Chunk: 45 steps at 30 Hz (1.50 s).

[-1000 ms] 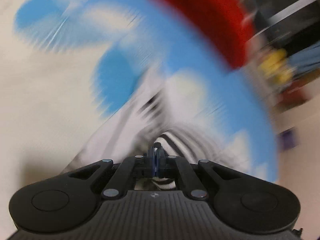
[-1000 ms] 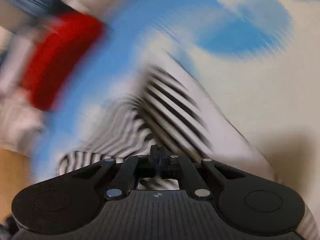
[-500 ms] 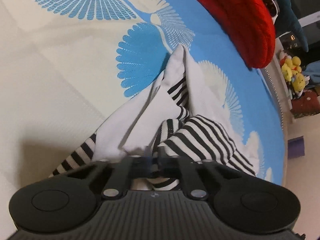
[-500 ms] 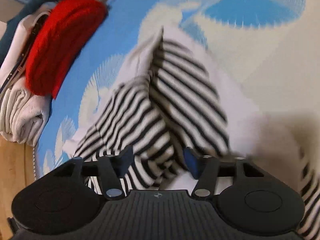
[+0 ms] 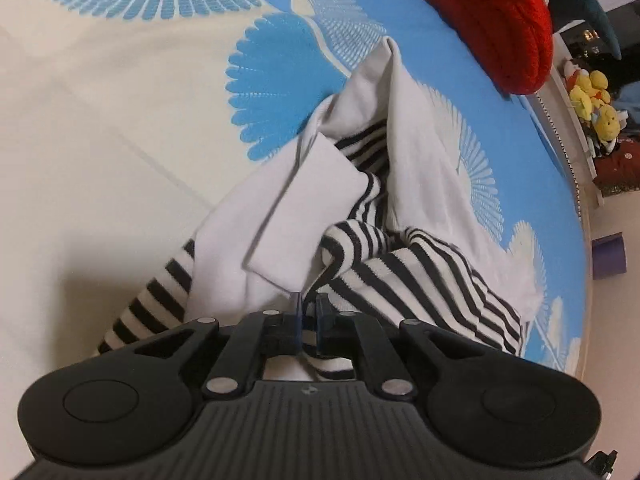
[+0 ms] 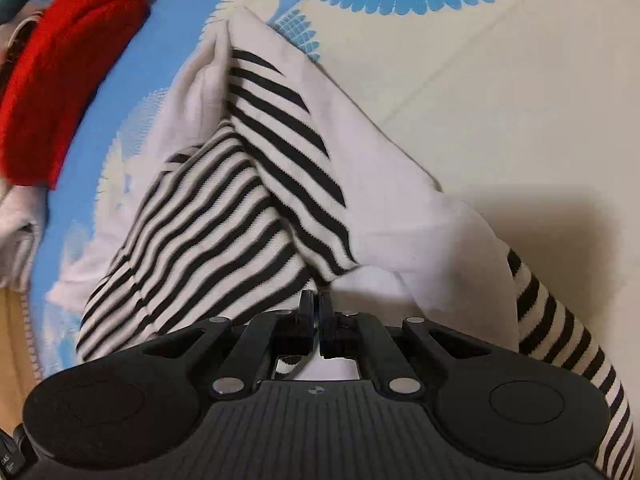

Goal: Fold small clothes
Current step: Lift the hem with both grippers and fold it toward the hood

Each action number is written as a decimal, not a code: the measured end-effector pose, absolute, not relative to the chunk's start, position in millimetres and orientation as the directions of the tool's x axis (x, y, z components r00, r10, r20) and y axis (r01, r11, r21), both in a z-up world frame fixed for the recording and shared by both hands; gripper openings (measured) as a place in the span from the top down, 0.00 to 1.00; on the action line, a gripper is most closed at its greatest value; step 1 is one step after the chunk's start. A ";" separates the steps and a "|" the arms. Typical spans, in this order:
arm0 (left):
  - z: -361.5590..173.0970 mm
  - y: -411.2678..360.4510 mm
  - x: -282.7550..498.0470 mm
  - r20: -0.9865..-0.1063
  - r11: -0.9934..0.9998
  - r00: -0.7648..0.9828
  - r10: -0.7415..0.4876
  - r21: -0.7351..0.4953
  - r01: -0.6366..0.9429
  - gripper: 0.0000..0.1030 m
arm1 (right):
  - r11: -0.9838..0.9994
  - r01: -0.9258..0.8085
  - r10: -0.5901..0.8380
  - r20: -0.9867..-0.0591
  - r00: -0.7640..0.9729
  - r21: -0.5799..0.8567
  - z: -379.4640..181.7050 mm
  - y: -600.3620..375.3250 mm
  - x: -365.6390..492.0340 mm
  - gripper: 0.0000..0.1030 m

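Note:
A small white garment with black-and-white striped sleeves (image 5: 404, 184) lies bunched on a blue-and-cream bedspread (image 5: 100, 120). My left gripper (image 5: 308, 312) is shut on its fabric at the near edge. In the right wrist view the same garment (image 6: 248, 184) lies in folds, one striped sleeve (image 6: 560, 328) trailing to the right. My right gripper (image 6: 317, 308) is shut on the cloth where stripes meet white.
A red knitted item (image 5: 496, 20) lies at the far side of the bed, also in the right wrist view (image 6: 60, 80), with pale folded clothes (image 6: 16, 224) beside it. Yellow plush toys (image 5: 596, 108) and a purple box (image 5: 610, 256) sit past the bed's right edge.
Both grippers swung fast with the garment, then settled. The right gripper opened half a second ago and has closed on the cloth again. The garment now lies bunched on the bed.

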<state>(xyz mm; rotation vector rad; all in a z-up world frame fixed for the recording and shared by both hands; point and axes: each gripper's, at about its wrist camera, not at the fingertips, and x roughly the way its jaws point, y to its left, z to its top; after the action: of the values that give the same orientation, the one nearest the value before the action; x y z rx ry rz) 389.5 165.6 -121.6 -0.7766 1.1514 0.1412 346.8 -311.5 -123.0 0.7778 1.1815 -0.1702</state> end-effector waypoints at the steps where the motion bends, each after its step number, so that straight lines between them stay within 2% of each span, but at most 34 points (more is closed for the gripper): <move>1: -114.7 167.0 390.2 -0.846 0.735 0.453 -0.283 -0.494 -0.464 0.89 | 0.760 0.478 0.238 -0.873 0.425 0.440 -114.8 -308.1 349.3 0.95; 2: -105.2 169.1 389.6 -0.831 0.738 0.488 -0.268 -0.502 -0.450 0.81 | 0.783 0.455 0.201 -0.865 0.460 0.425 -104.6 -307.1 349.0 0.95; 3: -93.7 171.0 387.5 -0.813 0.749 0.535 -0.230 -0.499 -0.436 0.78 | 0.806 0.436 0.153 -0.853 0.499 0.400 -93.7 -306.6 348.3 0.91; 4: -82.3 171.8 384.7 -0.788 0.764 0.585 -0.190 -0.493 -0.416 0.78 | 0.828 0.420 0.096 -0.833 0.544 0.370 -80.3 -306.4 347.5 0.83; 6: -63.0 166.9 377.8 -0.725 0.792 0.665 -0.179 -0.507 -0.340 0.78 | 0.842 0.382 0.052 -0.761 0.647 0.382 -61.3 -307.3 342.5 0.76; 8: -54.8 156.3 377.5 -0.679 0.800 0.687 -0.261 -0.550 -0.240 0.78 | 0.841 0.291 0.133 -0.696 0.705 0.456 -53.3 -306.7 340.0 0.76; 10: -63.2 143.3 379.8 -0.682 0.794 0.650 -0.335 -0.575 -0.194 0.78 | 0.811 0.198 0.283 -0.666 0.690 0.550 -57.9 -297.9 345.4 0.70; 11: -71.5 138.5 381.0 -0.706 0.800 0.620 -0.341 -0.565 -0.203 0.78 | 0.791 0.185 0.339 -0.670 0.661 0.583 -65.2 -293.4 348.6 0.68; 12: -81.0 133.9 382.1 -0.750 0.816 0.577 -0.323 -0.529 -0.232 0.78 | 0.776 0.191 0.383 -0.690 0.614 0.601 -76.5 -288.5 352.5 0.61; 13: -96.0 132.4 384.2 -0.822 0.845 0.504 -0.267 -0.451 -0.288 0.78 | 0.773 0.211 0.407 -0.724 0.557 0.598 -91.0 -283.1 357.4 0.59; 15: -116.1 140.7 384.6 -0.881 0.848 0.430 -0.196 -0.372 -0.378 0.81 | 0.817 0.307 0.343 -0.840 0.422 0.488 -118.5 -280.3 354.0 0.59; 17: -112.8 147.8 382.9 -0.887 0.841 0.435 -0.158 -0.351 -0.411 0.80 | 0.826 0.399 0.246 -0.892 0.379 0.398 -132.5 -286.9 348.6 0.61; 20: -83.5 143.7 381.2 -0.837 0.876 0.536 -0.109 -0.336 -0.346 0.80 | 0.826 0.371 0.240 -0.860 0.451 0.425 -112.8 -288.9 345.6 0.59; 23: -59.5 133.4 379.3 -0.737 0.879 0.656 -0.166 -0.412 -0.241 0.80 | 0.842 0.252 0.240 -0.749 0.617 0.477 -78.6 -283.4 339.3 0.58; 25: -52.4 125.2 382.4 -0.686 0.866 0.690 -0.230 -0.468 -0.177 0.80 | 0.822 0.176 0.310 -0.684 0.661 0.542 -69.9 -275.2 344.2 0.56; 28: -57.4 113.0 393.5 -0.654 0.844 0.695 -0.297 -0.521 -0.130 0.80 | 0.754 0.109 0.468 -0.646 0.603 0.647 -77.8 -261.2 345.5 0.55; 31: -74.1 109.2 409.7 -0.701 0.859 0.641 -0.313 -0.496 -0.123 0.80 | 0.735 0.047 0.606 -0.686 0.404 0.677 -100.7 -230.6 353.1 0.54; 34: -106.7 118.6 418.2 -0.842 0.909 0.521 -0.142 -0.319 -0.268 0.82 | 0.847 -0.147 0.530 -0.827 0.187 0.510 -117.8 -193.7 346.1 0.54; 35: -115.3 125.8 418.7 -0.873 0.907 0.474 -0.110 -0.283 -0.312 0.89 | 0.859 -0.205 0.503 -0.846 0.176 0.468 -118.0 -188.0 340.3 0.54; 37: -113.5 134.7 416.2 -0.866 0.880 0.481 -0.134 -0.327 -0.345 0.89 | 0.858 -0.244 0.497 -0.851 0.167 0.453 -112.0 -187.4 335.8 0.54; 39: -95.3 128.2 414.8 -0.850 0.901 0.514 -0.113 -0.306 -0.307 0.88 | 0.867 -0.240 0.484 -0.854 0.193 0.437 -98.6 -196.7 335.3 0.54; 41: -73.8 118.2 411.0 -0.822 0.924 0.558 -0.115 -0.295 -0.244 0.88 | 0.870 -0.233 0.489 -0.823 0.289 0.435 -81.8 -216.9 340.5 0.54; 43: -64.2 113.8 406.0 -0.792 0.914 0.577 -0.199 -0.363 -0.183 0.88 | 0.872 -0.181 0.487 -0.773 0.406 0.455 -65.3 -243.6 346.7 0.53; 45: -65.1 107.9 401.7 -0.780 0.891 0.554 -0.290 -0.431 -0.141 0.87 | 0.892 -0.077 0.420 -0.755 0.504 0.445 -59.9 -272.0 353.1 0.53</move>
<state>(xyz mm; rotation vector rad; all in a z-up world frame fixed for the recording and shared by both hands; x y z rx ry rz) 401.7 107.9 -65.1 -0.4819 0.9896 -0.0919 353.1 -272.0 -59.9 0.3793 1.0033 0.3088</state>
